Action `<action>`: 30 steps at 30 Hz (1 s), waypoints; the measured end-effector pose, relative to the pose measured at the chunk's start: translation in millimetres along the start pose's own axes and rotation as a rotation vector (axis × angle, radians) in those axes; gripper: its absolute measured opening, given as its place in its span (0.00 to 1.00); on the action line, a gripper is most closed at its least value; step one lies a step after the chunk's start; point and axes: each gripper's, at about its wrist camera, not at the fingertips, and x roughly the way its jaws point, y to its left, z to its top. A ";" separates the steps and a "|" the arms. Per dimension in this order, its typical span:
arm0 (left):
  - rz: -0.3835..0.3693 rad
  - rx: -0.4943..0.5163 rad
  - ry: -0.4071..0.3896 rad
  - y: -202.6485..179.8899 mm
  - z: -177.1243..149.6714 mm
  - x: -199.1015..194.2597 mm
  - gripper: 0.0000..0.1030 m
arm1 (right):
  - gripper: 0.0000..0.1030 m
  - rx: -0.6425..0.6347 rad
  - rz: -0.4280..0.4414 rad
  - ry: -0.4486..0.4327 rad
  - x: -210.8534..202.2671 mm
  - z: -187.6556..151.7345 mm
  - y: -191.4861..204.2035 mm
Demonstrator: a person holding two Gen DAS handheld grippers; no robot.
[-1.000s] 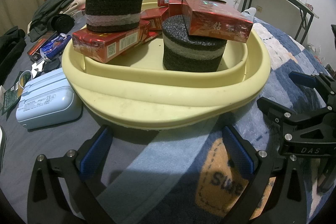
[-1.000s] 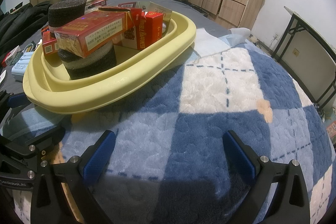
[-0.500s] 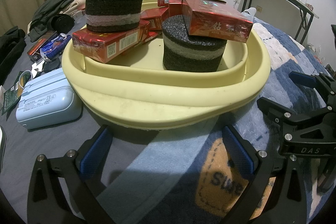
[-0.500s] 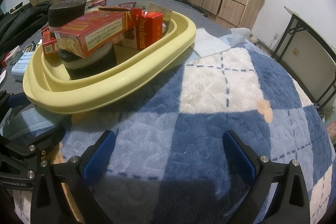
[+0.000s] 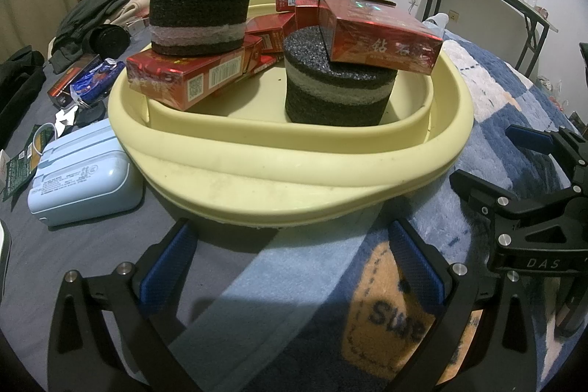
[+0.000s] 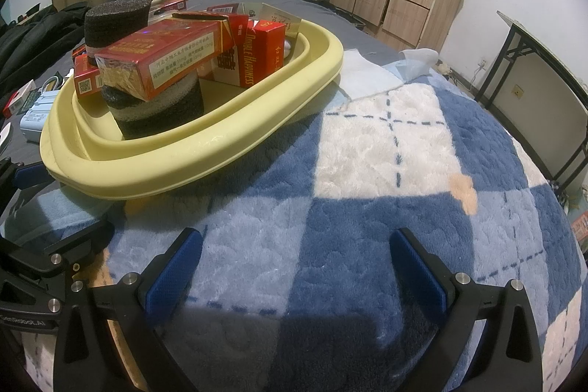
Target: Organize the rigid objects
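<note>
Nothing moved since earlier frames; both grippers static. Left gripper wide open, empty, low over blanket. Right gripper same: fully spread, empty. Yellow basin just ahead at 12 o'clock, holds foam cylinder with red box tilted on top; second box at 10 o'clock under another foam puck. Boxes likely light, stiff, glossy; grip across narrow sides. Blue case at 9 o'clock, outside basin.
</note>
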 end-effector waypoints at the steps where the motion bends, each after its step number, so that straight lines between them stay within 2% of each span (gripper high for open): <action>1: 0.001 0.001 0.000 -0.4 0.0 -0.1 1.00 | 1.00 0.000 0.000 0.000 0.0 0.0 0.0; 30: 0.013 0.007 -0.005 -2.9 -2.1 0.2 1.00 | 1.00 0.000 0.000 0.000 0.0 0.0 0.0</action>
